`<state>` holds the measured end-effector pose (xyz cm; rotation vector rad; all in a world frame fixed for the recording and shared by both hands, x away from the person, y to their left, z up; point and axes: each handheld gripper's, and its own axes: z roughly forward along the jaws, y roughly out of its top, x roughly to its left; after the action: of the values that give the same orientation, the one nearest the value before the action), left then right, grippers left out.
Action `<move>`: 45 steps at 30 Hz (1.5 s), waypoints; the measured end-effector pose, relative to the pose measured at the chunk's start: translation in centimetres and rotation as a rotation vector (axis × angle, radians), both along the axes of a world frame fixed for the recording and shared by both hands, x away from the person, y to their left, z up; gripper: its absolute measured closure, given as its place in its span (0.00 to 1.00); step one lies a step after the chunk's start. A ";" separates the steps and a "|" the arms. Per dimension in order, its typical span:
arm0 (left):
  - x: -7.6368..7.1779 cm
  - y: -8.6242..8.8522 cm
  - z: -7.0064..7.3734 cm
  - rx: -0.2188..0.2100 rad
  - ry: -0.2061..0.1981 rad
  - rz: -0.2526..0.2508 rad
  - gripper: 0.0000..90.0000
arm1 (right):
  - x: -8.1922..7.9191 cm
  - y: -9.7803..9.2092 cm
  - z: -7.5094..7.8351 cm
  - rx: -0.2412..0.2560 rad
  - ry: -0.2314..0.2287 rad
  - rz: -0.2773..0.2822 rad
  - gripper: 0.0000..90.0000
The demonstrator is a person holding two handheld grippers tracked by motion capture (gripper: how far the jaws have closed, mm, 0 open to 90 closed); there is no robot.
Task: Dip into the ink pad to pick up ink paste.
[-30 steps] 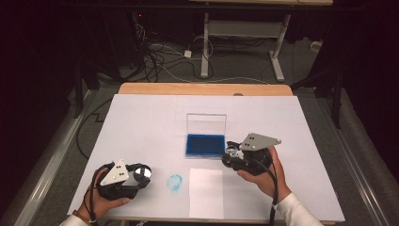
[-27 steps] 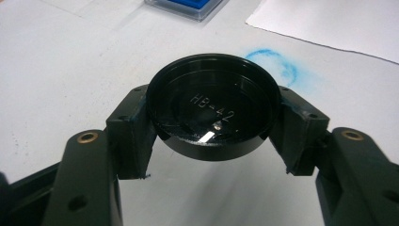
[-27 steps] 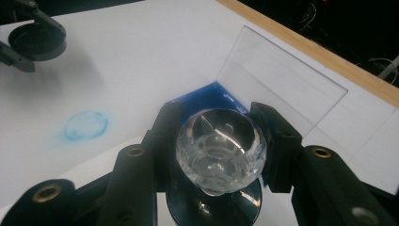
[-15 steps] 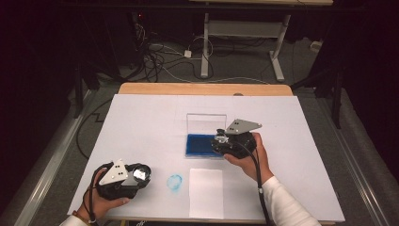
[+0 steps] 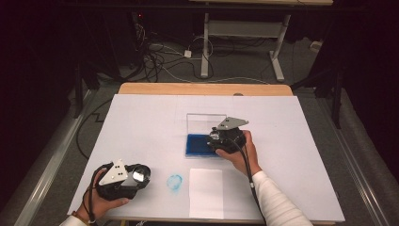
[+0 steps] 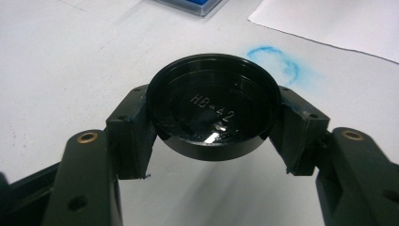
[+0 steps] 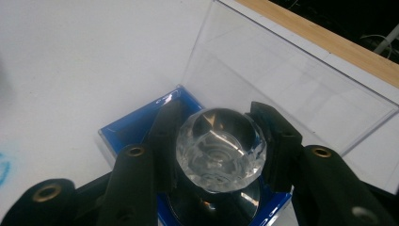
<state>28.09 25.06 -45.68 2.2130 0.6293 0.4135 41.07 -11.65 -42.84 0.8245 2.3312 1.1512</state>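
**Both Jaws Clamped: Black Cap at Left, Faceted Stamp at Right**

Jaws of the left gripper (image 6: 211, 141) are closed on a round black plastic cap (image 6: 212, 113), pressing its rim from both sides. The cap is shallow and glossy, hollow side up, with "HB-42" moulded into its floor and a small wet-looking glint near the front edge. It hangs just above the smooth white table covering (image 6: 61, 70).

Jaws of the right gripper (image 7: 217, 141) are likewise closed, on the clear knob (image 7: 220, 148) of a stamp. That knob is transparent, cut in facets like a gem, and catches the light. Below it lies a dark round base, and under that the saturated blue ink pad (image 7: 136, 125), which sits in a clear hard-plastic case with its see-through lid (image 7: 291, 80) standing upright behind. Whether the stamp base touches the pad cannot be told.

From the high view, the right gripper (image 5: 226, 139) is over the blue pad (image 5: 196, 145) at mid-table, while the left gripper (image 5: 126, 178) rests near the front left corner. Between them lie a smudged blue ring-shaped print (image 5: 175, 181) on the table covering and, just beside it, a flat rectangular sheet of white paper (image 5: 206, 193). A strip of bare wood (image 5: 202, 89) shows at the table's far edge.
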 end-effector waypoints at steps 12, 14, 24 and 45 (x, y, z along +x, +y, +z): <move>0.0 -0.1 0.0 0.009 0.002 -0.002 0.40 | 0.2 0.2 -1.1 -0.011 0.028 -0.005 0.63; 0.0 -0.1 0.0 0.008 -0.001 -0.001 0.40 | 0.3 0.2 -1.2 -0.007 0.028 -0.005 0.63; 0.0 -0.2 -0.2 0.014 0.006 -0.005 0.40 | 0.5 -0.2 -1.5 0.003 0.032 -0.005 0.63; -0.2 -0.2 -0.1 -0.010 0.012 -0.017 0.40 | 0.4 0.0 -1.6 -0.040 0.020 -0.008 0.63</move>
<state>27.90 24.89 -45.82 2.2116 0.6177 0.3882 41.49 -11.63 -44.40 0.8337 2.3568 1.0942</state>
